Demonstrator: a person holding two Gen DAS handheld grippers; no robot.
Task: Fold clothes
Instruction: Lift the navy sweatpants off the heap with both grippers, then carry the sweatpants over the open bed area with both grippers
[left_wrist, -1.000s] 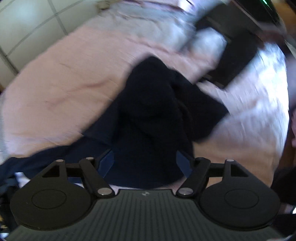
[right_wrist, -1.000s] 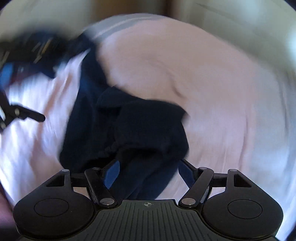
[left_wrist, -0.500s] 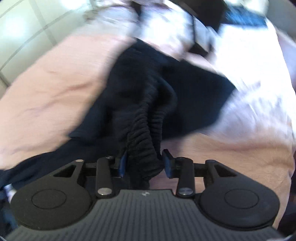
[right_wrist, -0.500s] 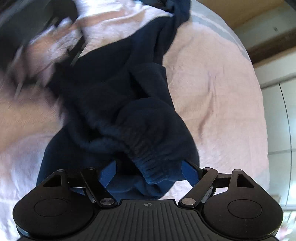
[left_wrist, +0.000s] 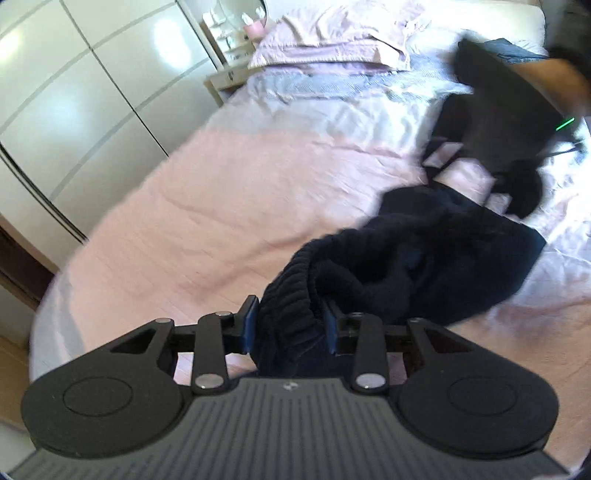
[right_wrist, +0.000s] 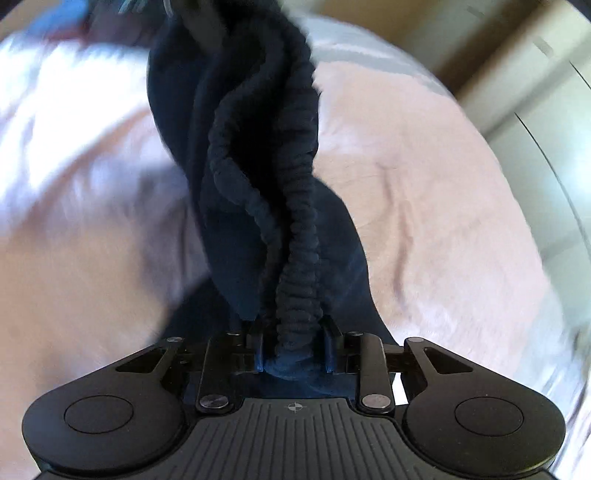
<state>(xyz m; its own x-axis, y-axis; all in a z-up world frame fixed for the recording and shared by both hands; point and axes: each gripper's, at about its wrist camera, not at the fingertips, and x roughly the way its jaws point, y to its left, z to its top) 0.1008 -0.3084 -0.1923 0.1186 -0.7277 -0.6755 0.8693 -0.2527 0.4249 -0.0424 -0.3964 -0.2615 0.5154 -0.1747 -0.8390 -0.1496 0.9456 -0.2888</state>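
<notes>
Pink bedding (left_wrist: 229, 206) lies under the navy garment (left_wrist: 436, 266), which stretches bunched between my two tools. My left gripper (left_wrist: 288, 325) is clamped on its ribbed waistband (left_wrist: 291, 291), my right gripper (right_wrist: 295, 347) pinches the same band, and white wardrobe doors (left_wrist: 74, 110) stand beside the bed

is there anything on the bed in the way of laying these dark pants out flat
Nothing visible blocks it. Both tools already grip the navy pants at the ribbed waistband: left tool, right tool. The pink bedspread beside them is bare; the pillows lie far off at the head.
</notes>
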